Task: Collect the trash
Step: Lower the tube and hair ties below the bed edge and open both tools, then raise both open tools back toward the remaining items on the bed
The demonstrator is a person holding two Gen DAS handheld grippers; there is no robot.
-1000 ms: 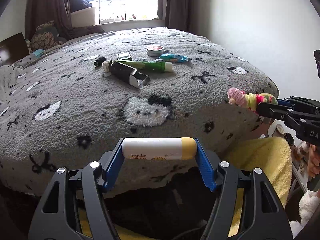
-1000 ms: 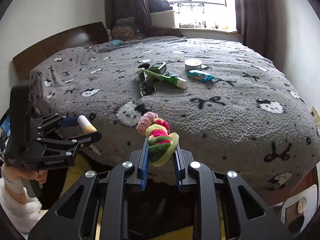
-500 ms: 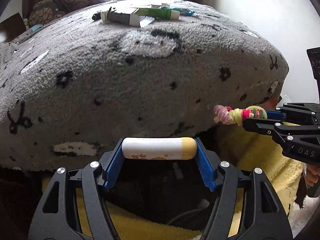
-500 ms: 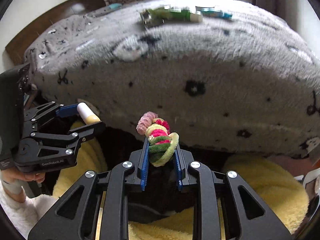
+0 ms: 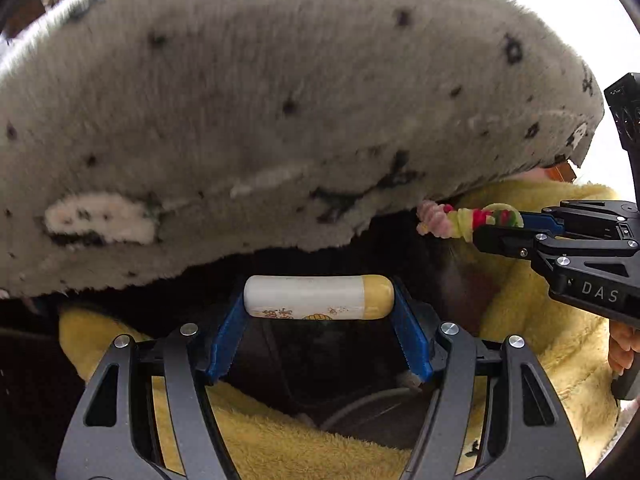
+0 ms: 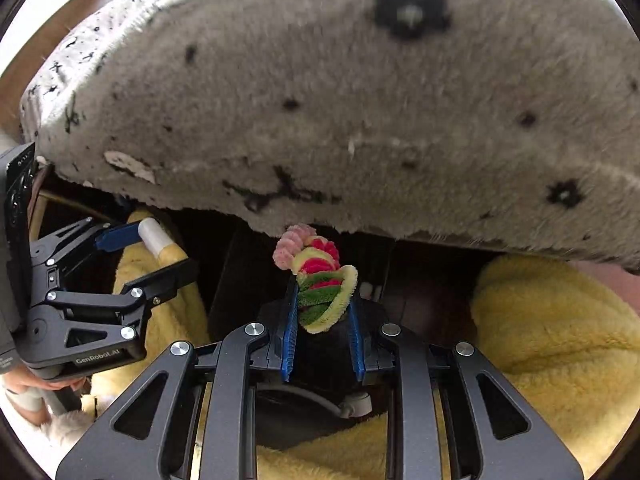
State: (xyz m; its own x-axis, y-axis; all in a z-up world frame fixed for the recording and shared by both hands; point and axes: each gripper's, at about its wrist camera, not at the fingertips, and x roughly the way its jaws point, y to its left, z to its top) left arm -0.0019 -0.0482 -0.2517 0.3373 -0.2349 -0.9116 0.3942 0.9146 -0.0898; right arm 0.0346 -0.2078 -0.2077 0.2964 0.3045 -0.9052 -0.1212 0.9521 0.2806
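While both loads are carried low past the blanket (image 5: 280,100), tube (image 5: 318,297) is clamped endwise by left gripper (image 5: 319,312), fuzzy braid (image 6: 320,280) pinched by right gripper (image 6: 322,312), likely for binning

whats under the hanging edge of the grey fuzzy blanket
Under the grey fuzzy blanket lies a dark gap, flanked by yellow fleece fabric. A pale cable crosses the dark area; deeper in is shadowed and unreadable.

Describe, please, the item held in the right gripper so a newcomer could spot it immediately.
Below the hanging edge of the grey fleece blanket, the right gripper pinches a fuzzy braided ring. Its pink, red, green and pale-yellow strands distinguish it from the smooth white, yellow-capped tube in the left gripper.
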